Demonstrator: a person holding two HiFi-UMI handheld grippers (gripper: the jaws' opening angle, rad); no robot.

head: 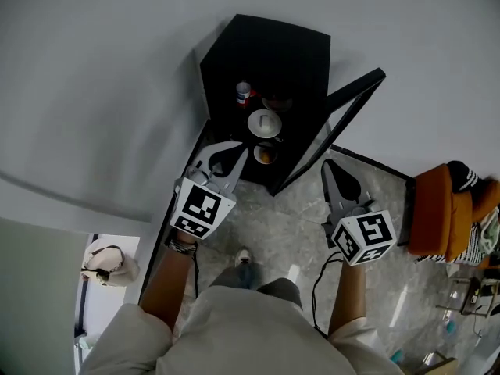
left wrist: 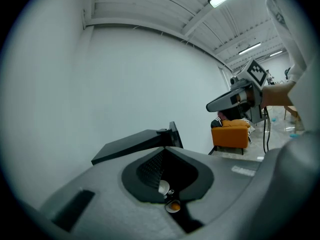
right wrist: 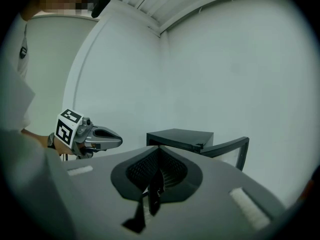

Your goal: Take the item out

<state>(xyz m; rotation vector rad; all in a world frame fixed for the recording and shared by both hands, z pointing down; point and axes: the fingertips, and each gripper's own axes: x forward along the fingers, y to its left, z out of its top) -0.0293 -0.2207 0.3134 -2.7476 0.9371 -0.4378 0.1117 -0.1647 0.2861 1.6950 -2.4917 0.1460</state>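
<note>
Seen from above, a black cabinet stands against the wall with its glass door swung open. On its shelves, going from the back of the cabinet toward its front edge, are a can, a white plate and an orange item sitting in a small dark bowl. The left tool is at the cabinet's open front with its tips together. Its nose is just beside the orange item, on the side away from the door, and it grips nothing. The right tool hangs outside the cabinet, past the open door and well apart from the orange item. An orange chair stands on the floor beyond the door.

In the left gripper view, the left tool is pinched closed and empty. The white plate and the orange item show small through the hollow behind its tips, ahead of the tool and not in its grip. The cabinet rises just behind the tips. The right tool shows in front of the orange chair.

In the right gripper view, the right tool is also closed, with nothing between its jaws. It faces the cabinet and the door. The left tool shows beside the cabinet, on the side away from the door. The orange item cannot be made out here.
</note>
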